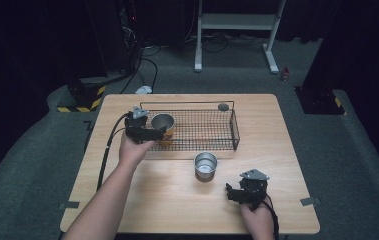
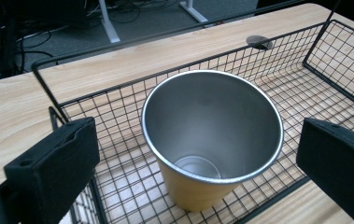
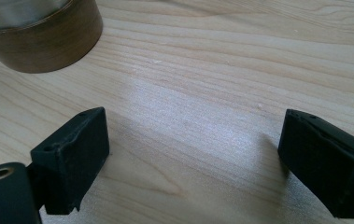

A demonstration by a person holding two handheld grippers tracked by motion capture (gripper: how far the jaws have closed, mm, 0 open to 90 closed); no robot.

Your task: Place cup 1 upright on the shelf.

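Step in hand: as the yellow cup [image 2: 212, 140] stands upright in the near-left corner of the wire basket [image 1: 229, 120] with nothing gripping it, the placing of this cup is judged done or all but done, and a second cup [image 1: 206, 164] is left on the table [image 1: 287, 165].
Left claw [image 2: 198, 158]: spread wide; the cup is seen between the jaws and clear of both, so nothing is held or touched.
Right claw [image 3: 193, 154]: also spread wide, low over bare wood, nothing pinched.
Second cup: seen ahead of the right claw and to its left, near but apart.
Next move: the left claw is judged to need lifting clear of the basket rim, and the right claw to be brought forward around the second cup.
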